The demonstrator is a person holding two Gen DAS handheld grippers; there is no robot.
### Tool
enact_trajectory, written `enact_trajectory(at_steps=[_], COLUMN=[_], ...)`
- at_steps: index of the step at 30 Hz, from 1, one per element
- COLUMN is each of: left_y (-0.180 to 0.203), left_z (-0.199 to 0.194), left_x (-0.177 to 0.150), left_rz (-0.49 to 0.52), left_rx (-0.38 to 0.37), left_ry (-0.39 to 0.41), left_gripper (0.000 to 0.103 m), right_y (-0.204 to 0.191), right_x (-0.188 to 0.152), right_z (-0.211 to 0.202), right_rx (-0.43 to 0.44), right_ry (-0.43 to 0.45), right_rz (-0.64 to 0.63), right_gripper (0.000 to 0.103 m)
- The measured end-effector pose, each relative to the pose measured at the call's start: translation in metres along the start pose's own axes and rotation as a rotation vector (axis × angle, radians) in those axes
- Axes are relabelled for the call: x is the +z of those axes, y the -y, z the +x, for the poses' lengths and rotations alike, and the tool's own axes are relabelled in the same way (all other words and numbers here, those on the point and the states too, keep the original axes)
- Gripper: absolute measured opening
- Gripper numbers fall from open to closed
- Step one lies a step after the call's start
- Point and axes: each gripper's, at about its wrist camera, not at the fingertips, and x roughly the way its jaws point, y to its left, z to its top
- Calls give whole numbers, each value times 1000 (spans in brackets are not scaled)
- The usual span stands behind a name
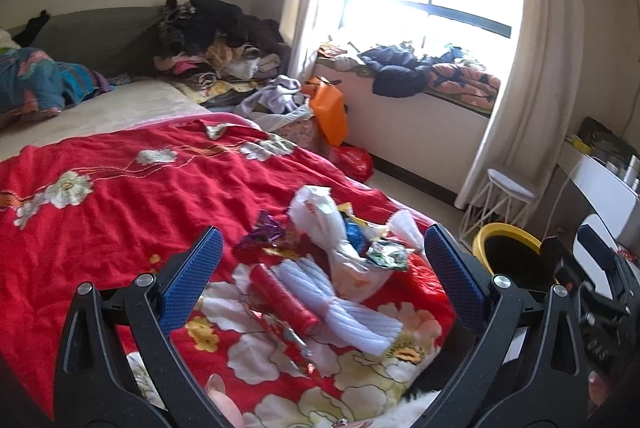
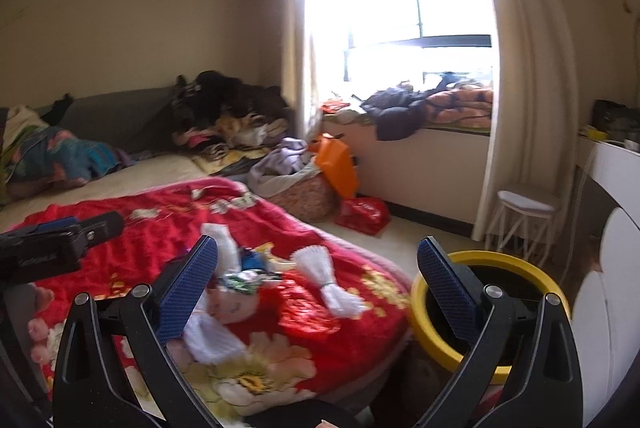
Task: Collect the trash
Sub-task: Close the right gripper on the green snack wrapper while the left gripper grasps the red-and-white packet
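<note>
Between the left gripper's (image 1: 322, 264) spread fingers, red tube (image 1: 285, 298) lengthwise, far end leftward.

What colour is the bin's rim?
Yellow, with a black inside; the bin shows best in the right wrist view.

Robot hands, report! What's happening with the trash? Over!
Left gripper open, empty. Right gripper open, empty. Wrappers on red blanket; yellow bin beside bed. Nothing blocking.

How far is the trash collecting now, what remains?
Nothing visibly done: the bin's inside looks dark, contents unclear. Nothing in hand: left gripper and right gripper are open and empty. Left on the red blanket: red tube, white plastic bag, purple wrapper, green wrapper.
</note>
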Motion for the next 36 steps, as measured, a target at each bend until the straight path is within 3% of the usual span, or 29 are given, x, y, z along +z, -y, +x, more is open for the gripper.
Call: enact_trajectory(at_steps=[7, 16, 22, 30, 32, 36], left_y=[-24, -72, -89, -75, -71, -61], left_z=[3, 18, 29, 49, 52, 57], left_x=[4, -4, -19, -40, -44, -50], left_rz=[-36, -89, -142, -134, -134, -118], left_rx=[61, 138, 76, 15, -6, -48], left_ry=[-2, -67, -134, -240, -259, -292], left_gripper=[93, 93, 93, 92, 92, 83], right_y=[-36, -44, -30, -22, -22, -20], right_x=[9, 7, -4, -17, -20, -27], right_z=[19, 55, 85, 113, 119, 136], right_rx=[88, 98, 82, 68, 81, 136], right_ry=[-9, -98, -194, -284, -309, -386], right_rz=[-44, -42, 10, 23, 16, 60], right_gripper=[97, 97, 96, 78, 69, 58])
